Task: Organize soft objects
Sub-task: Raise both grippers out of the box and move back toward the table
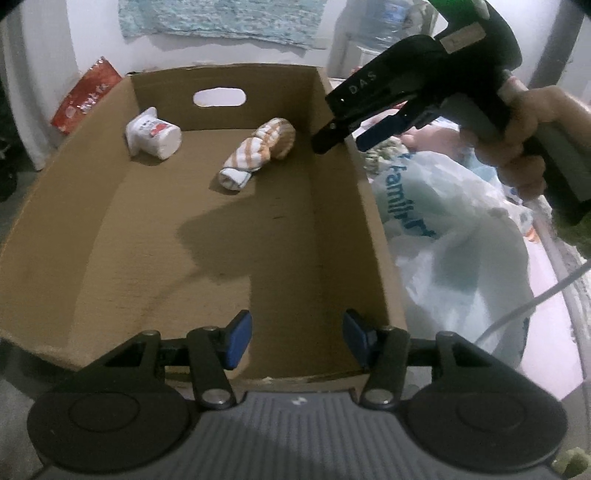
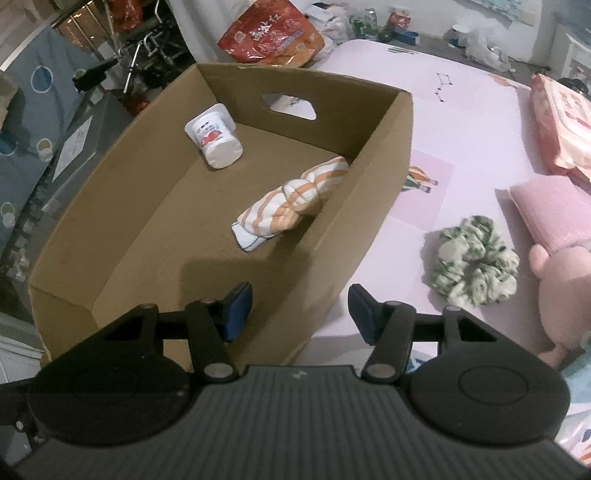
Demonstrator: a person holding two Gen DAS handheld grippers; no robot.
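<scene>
From my left gripper (image 1: 297, 341), spread and holding nothing, the white pouch (image 1: 153, 137) lies at eleven o'clock and the striped sock roll (image 1: 258, 152) at twelve inside the cardboard box (image 1: 66, 206), while my right gripper (image 2: 301, 314), equally spread, has the green scrunchie (image 2: 472, 260) at two o'clock.

We can read "DAS" on the black right gripper (image 1: 354, 125) at upper right, and "famil" in blue on the white plastic bag (image 1: 443, 229) below it. Red bag's (image 2: 273, 33) print is unreadable.
</scene>
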